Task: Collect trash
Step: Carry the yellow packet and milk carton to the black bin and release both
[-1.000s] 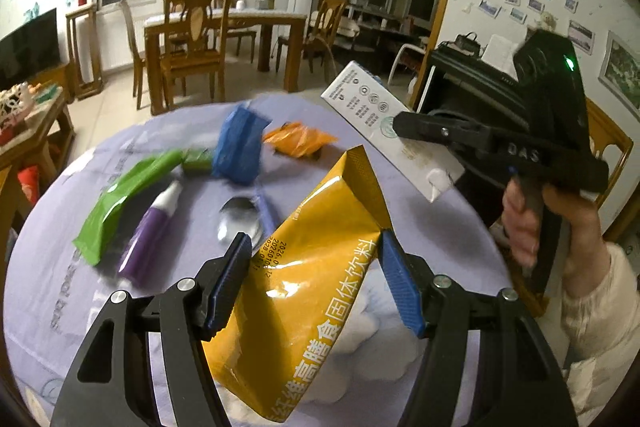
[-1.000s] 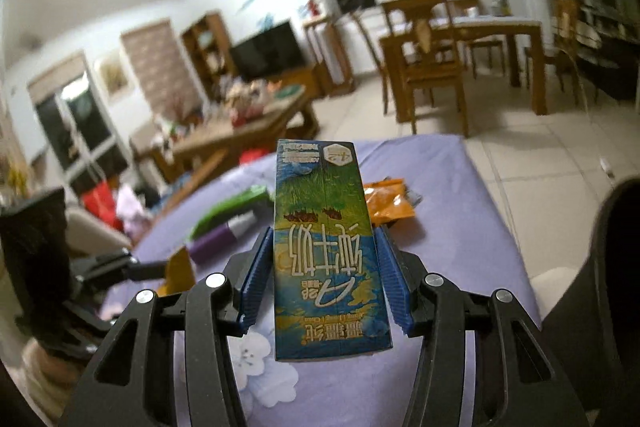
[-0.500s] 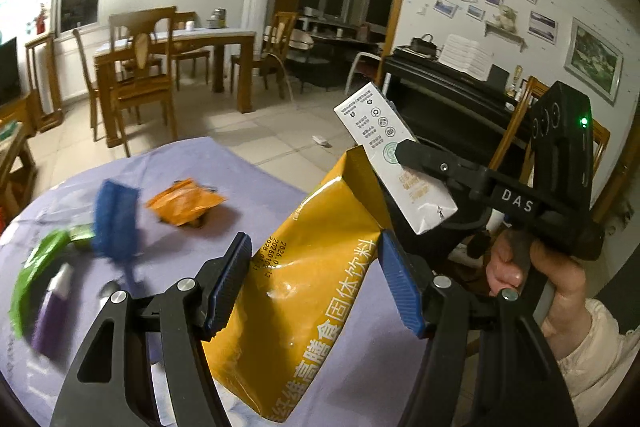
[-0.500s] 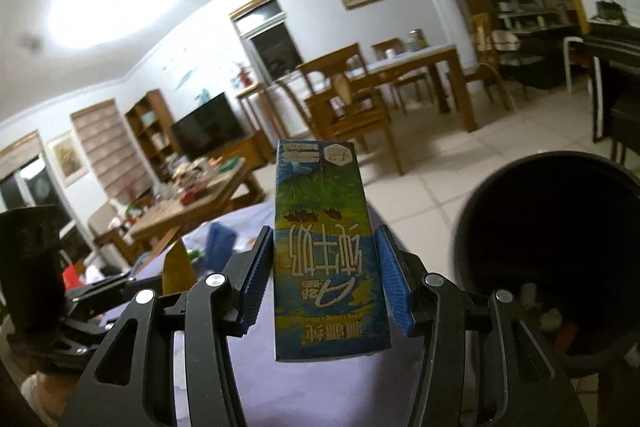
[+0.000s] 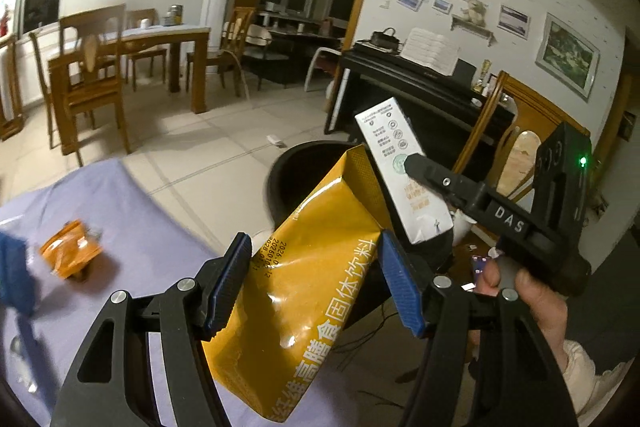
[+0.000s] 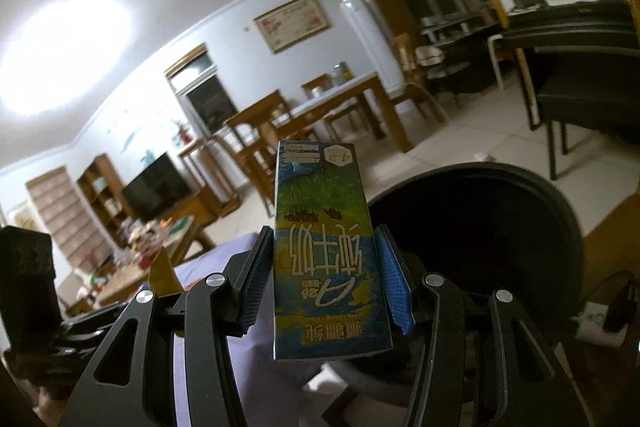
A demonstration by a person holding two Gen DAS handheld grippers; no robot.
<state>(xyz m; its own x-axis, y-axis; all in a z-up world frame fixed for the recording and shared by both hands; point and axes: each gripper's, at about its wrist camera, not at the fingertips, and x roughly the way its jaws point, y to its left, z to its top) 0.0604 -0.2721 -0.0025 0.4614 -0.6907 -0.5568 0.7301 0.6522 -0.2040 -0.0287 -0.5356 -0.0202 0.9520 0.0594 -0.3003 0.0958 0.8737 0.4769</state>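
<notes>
Trash sat in both claws at once, and nearest the lens the left claw (image 5: pixel 316 281) had its blue pads pinched on a yellow foil pouch (image 5: pixel 304 307), gripped partway up with the bottom hanging loose below and the torn top leaning toward the bin. That pouch looked feather-light, crinkly and slick, the sort of thing that would buckle rather than resist, so a hold across its creased middle, where the foil folds give the pads something to bite, seemed the safest bet. Over in the right wrist view, the right claw (image 6: pixel 324 285) was clamped on the two flat sides of a green-and-blue milk carton (image 6: pixel 326 251), held upright with its print upside down. It read as stiff-walled yet probably empty and easily crushed, so a firm squeeze low on the broad faces suited it. Just beyond both loads gaped the black trash bin (image 6: pixel 500 227), its rim showing behind the carton and, from the left, behind the pouch. Back on the lilac-covered table (image 5: pixel 132 227) an orange wrapper (image 5: pixel 70 253) lay blurred, uncollected, well apart from the bin.
</notes>
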